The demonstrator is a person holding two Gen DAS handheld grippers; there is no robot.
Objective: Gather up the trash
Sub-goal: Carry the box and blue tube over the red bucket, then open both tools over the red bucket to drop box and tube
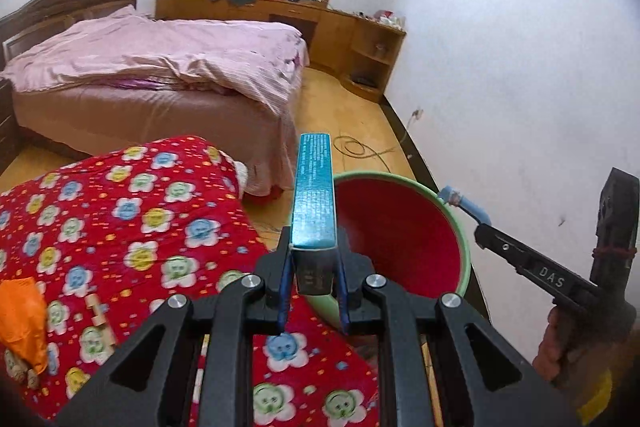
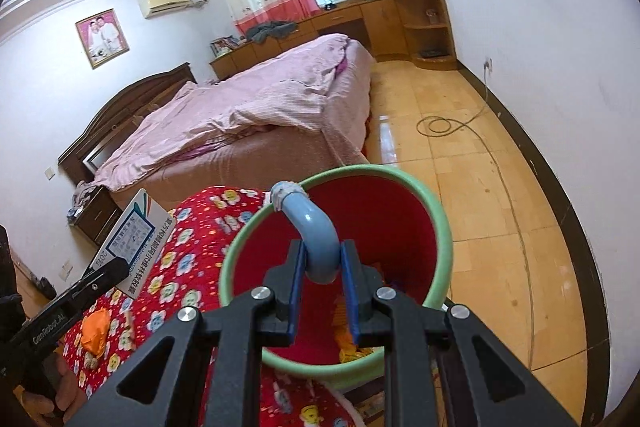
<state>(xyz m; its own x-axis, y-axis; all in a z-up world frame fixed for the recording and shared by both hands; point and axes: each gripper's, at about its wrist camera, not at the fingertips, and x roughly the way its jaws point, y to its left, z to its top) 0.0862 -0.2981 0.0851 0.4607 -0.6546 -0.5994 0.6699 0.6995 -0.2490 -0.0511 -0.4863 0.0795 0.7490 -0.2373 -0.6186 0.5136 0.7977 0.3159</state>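
Note:
My left gripper (image 1: 314, 267) is shut on a flat teal carton (image 1: 314, 199), held edge-on just left of a bin with a red inside and a green rim (image 1: 466, 247). From the right wrist view the carton (image 2: 136, 239) shows its white printed face in that gripper (image 2: 108, 271), left of the bin. My right gripper (image 2: 322, 267) is shut on a curved light-blue tube (image 2: 316, 239), held over the bin's rim (image 2: 440, 211). In the left wrist view the same tube (image 1: 466, 205) sticks out of the right gripper (image 1: 486, 233) at the bin's right edge. Yellow wrappers (image 2: 352, 351) lie in the bin.
A red flower-print blanket (image 1: 120, 227) covers the surface left of the bin, with an orange wrapper (image 2: 96, 327) and a small wooden piece (image 1: 98, 311) on it. Behind stands a bed with pink covers (image 1: 160, 59). A cable (image 2: 440, 125) coils on the floor by the white wall (image 1: 520, 67).

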